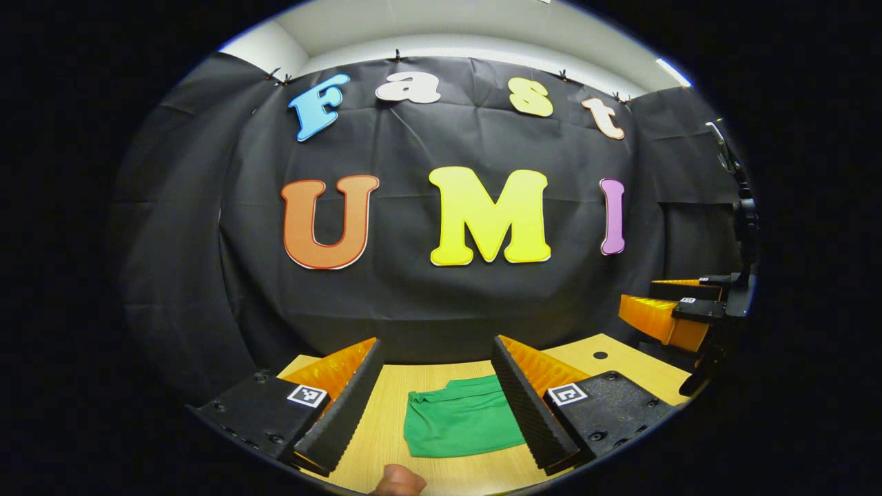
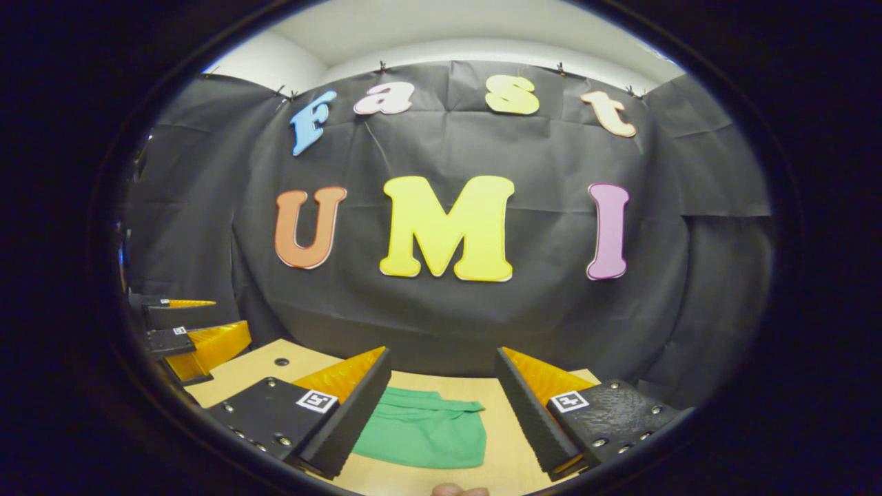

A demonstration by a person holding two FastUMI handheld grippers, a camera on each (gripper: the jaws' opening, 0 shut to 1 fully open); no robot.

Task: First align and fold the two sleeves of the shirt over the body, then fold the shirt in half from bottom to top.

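Note:
A green shirt (image 1: 462, 420) lies folded into a small flat rectangle on the light wooden table (image 1: 386, 427). My left gripper (image 1: 434, 403) hovers above it, open, with nothing between its fingers. In the right gripper view the same green shirt (image 2: 424, 430) rests on the table (image 2: 506, 434) below my right gripper (image 2: 441, 410), which is open and holds nothing. The right gripper (image 1: 679, 310) also appears at the right edge of the left gripper view, and the left gripper (image 2: 186, 331) shows at the left edge of the right gripper view.
The black cloth wall (image 1: 441, 275) stands close behind the table's far edge. A small dark hole (image 1: 600, 355) marks the tabletop at the back right. A fingertip (image 1: 398, 480) shows at the bottom of the left gripper view.

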